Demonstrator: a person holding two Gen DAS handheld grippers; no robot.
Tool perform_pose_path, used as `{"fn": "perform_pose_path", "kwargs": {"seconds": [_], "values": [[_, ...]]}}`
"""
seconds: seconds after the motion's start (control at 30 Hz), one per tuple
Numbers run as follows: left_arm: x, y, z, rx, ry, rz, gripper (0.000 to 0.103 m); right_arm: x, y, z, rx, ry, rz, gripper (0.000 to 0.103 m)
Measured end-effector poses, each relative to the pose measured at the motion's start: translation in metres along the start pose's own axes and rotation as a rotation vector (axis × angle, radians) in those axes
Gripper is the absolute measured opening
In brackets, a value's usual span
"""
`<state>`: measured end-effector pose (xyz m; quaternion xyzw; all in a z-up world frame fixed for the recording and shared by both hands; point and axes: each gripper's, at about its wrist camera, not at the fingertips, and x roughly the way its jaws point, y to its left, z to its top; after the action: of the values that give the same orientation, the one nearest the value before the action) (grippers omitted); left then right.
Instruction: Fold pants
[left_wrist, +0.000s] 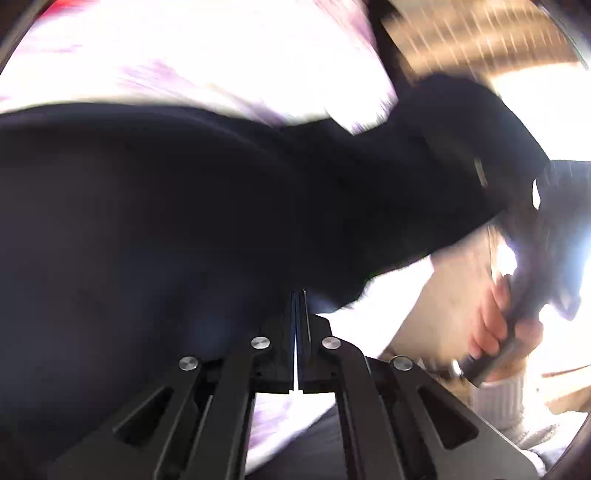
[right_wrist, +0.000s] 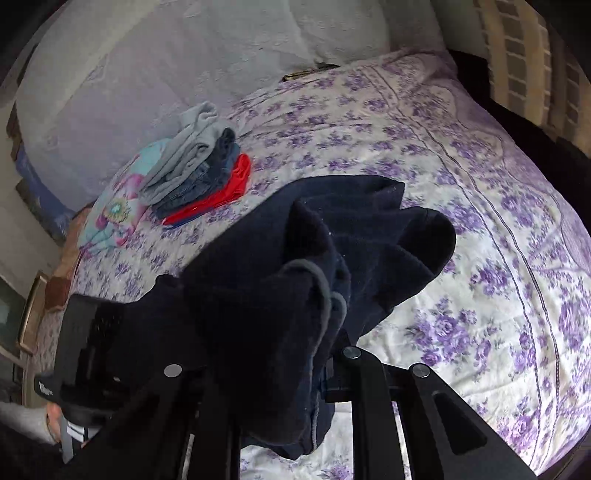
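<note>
The pants (right_wrist: 295, 280), dark navy and fleecy, hang bunched between the two claws above a bed (right_wrist: 461, 229). In the left wrist view the left claw (left_wrist: 300, 295) has its two black fingers drawn almost together, only a thin bright slit between them, and their tips bite the lower edge of the cloth, which spreads from 12 to 9 o'clock of the tips and fills the left half of the frame. In the right wrist view the right claw (right_wrist: 325, 354) is buried under the fabric; the cloth drapes over its left linkage and down between the fingers toward 6 o'clock, and the pants appear pinched there, though the tips themselves are hidden. Only the left view shows the right hand (left_wrist: 495, 325) on its handle at 3 o'clock, with a pale knitted cuff below; that view is smeared with blur and glare. Only the right view shows the bed clearly: a quilted cover with purple flowers, a white textured blanket at 11 o'clock, and a stack of folded clothes (right_wrist: 199, 170), grey over denim over red, at 10 o'clock, well apart from the pants. A grey cord loops over the waistband folds.
</note>
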<state>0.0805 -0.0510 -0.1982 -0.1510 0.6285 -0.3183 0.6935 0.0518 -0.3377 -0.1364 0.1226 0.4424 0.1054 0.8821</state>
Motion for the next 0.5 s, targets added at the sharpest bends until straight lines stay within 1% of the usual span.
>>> {"fn": "perform_pose_path", "kwargs": {"seconds": [0.03, 0.1, 0.17, 0.27, 0.33, 0.37, 0.4, 0.43, 0.47, 0.5], "values": [[-0.021, 0.021, -0.002, -0.031, -0.048, 0.063, 0.0, 0.001, 0.018, 0.001, -0.057, 0.009, 0.016, 0.016], [-0.055, 0.059, -0.009, -0.105, -0.117, 0.17, 0.0, 0.005, 0.059, -0.001, -0.189, 0.028, 0.043, 0.016], [-0.083, 0.096, -0.02, -0.206, -0.182, 0.227, 0.0, 0.017, 0.103, -0.01, -0.332, 0.052, 0.065, 0.016], [-0.109, 0.138, -0.042, -0.364, -0.256, 0.225, 0.0, 0.053, 0.155, -0.04, -0.477, 0.106, 0.105, 0.016], [-0.112, 0.152, -0.05, -0.403, -0.258, 0.241, 0.0, 0.089, 0.176, -0.069, -0.537, 0.18, 0.119, 0.016], [-0.108, 0.16, -0.053, -0.415, -0.243, 0.245, 0.0, 0.111, 0.181, -0.083, -0.557, 0.238, 0.095, 0.017], [-0.104, 0.168, -0.055, -0.418, -0.227, 0.241, 0.0, 0.132, 0.182, -0.096, -0.571, 0.302, 0.057, 0.021], [-0.098, 0.17, -0.057, -0.419, -0.222, 0.239, 0.0, 0.14, 0.185, -0.104, -0.585, 0.312, 0.037, 0.026], [-0.09, 0.17, -0.05, -0.417, -0.23, 0.24, 0.0, 0.135, 0.191, -0.106, -0.61, 0.293, 0.038, 0.034], [-0.089, 0.169, -0.05, -0.412, -0.237, 0.242, 0.0, 0.133, 0.196, -0.103, -0.622, 0.336, 0.061, 0.049]]}}
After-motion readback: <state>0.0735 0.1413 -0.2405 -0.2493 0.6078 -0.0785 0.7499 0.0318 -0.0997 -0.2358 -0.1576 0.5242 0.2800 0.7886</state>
